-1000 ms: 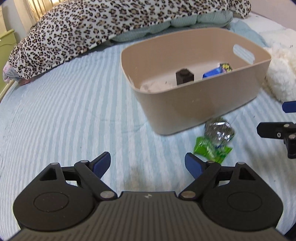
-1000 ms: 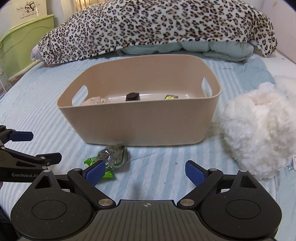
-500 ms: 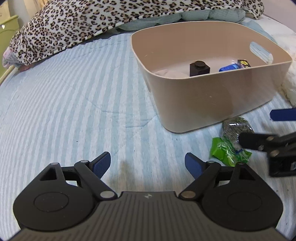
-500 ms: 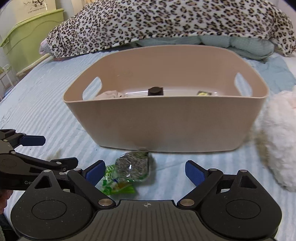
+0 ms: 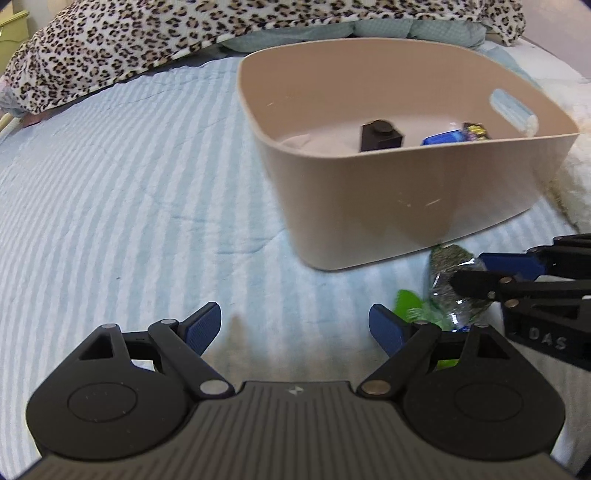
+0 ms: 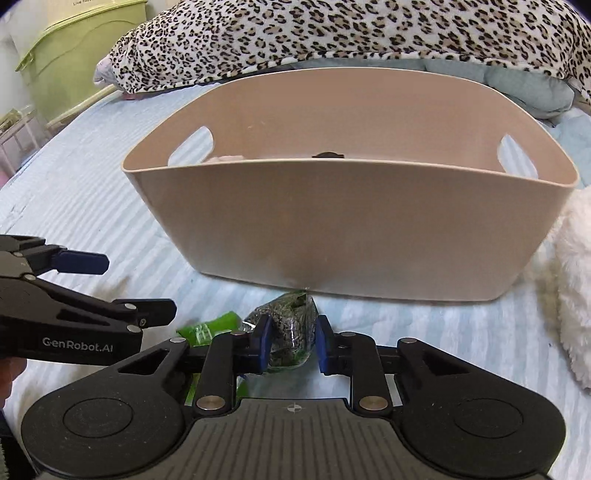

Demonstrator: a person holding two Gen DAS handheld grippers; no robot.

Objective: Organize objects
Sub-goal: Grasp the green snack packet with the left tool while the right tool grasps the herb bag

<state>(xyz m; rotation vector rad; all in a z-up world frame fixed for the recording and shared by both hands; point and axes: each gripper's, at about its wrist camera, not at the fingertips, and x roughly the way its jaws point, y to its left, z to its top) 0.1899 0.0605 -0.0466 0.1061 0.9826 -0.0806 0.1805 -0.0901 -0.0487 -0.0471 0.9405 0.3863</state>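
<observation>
A green and clear snack packet (image 6: 290, 336) lies on the striped bedsheet just in front of the beige bin (image 6: 351, 229). My right gripper (image 6: 290, 341) has its fingers closed around the packet's clear end. The packet also shows in the left wrist view (image 5: 448, 291), partly behind the right gripper (image 5: 498, 273). My left gripper (image 5: 295, 326) is open and empty, low over the sheet left of the packet. The bin (image 5: 406, 206) holds a dark block (image 5: 380, 136), a blue wrapper (image 5: 443, 138) and a pale cloth.
A leopard-print blanket (image 6: 332, 33) lies behind the bin. A white fluffy item (image 6: 569, 295) sits right of the bin. A green storage box (image 6: 74, 51) stands at the far left off the bed. The left gripper shows in the right wrist view (image 6: 107, 288).
My right gripper moved forward and down to the packet and its fingers closed on it. My left gripper drifted closer to the bin and stayed open.
</observation>
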